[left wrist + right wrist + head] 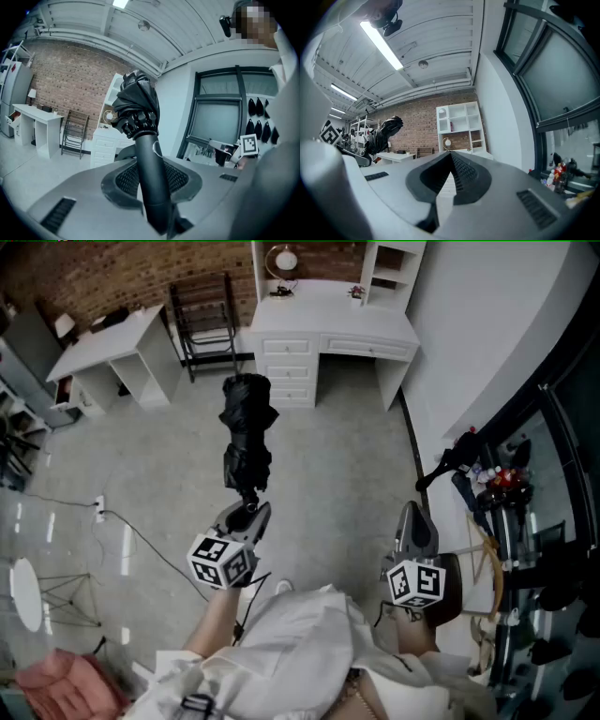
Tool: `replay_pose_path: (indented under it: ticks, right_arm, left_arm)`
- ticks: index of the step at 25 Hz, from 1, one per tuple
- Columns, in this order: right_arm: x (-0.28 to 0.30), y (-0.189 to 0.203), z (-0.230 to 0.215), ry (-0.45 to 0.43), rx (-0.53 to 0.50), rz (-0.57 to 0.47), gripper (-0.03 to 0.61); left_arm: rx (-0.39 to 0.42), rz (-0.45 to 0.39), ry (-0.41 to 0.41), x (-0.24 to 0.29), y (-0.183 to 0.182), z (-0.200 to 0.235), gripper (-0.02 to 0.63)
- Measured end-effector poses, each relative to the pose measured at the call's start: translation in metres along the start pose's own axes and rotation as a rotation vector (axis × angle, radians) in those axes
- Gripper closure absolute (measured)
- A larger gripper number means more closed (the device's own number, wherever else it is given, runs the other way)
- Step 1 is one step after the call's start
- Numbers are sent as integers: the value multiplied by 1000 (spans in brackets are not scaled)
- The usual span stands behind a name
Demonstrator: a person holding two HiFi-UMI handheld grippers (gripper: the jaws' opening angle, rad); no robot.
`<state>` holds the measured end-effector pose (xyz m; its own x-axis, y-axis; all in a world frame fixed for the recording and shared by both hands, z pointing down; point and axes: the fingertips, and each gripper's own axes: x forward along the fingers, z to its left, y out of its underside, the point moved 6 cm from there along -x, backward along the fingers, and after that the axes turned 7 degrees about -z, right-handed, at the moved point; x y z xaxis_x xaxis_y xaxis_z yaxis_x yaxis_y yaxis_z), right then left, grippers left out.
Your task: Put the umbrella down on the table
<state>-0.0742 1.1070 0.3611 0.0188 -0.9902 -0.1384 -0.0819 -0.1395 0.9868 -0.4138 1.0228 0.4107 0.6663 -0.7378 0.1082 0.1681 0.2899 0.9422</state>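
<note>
Room: grey floor (356, 456), brick back wall, a white counter with drawers (328, 320) ahead and a smaller white counter (108, 348) to the left. Both are well apart from the person.

Item under task: the umbrella (247, 432), black and folded, is held in the air above the floor, canopy end away from the person. It touches no counter.

Handling, as judged: the handle (150, 164) is a stiff, smooth tube and may slip or swivel under a light grip. The bunched canopy is soft cloth over thin ribs, gives no firm purchase and could snag. Overall weight looks modest, but it sits out beyond the grip. The handle is the correct place to hold, close to the rib collar.

Left hand-held gripper (248, 512): jaws clamped on the handle from both sides.

Right hand-held gripper (412, 531): jaws brought together with nothing between them, held off to the right, apart from the umbrella.

Set-down not yet done.
</note>
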Motion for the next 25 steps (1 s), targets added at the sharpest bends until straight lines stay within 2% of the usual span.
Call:
replay_pose_path:
  ticks: [17, 25]
  right_arm:
    - [1, 1, 29, 11, -3, 5, 561]
    - [4, 6, 49, 37, -14, 12, 561]
  left_arm:
    - [-9, 16, 22, -13, 0, 18, 489]
    - [-6, 56, 48, -15, 2, 39, 489]
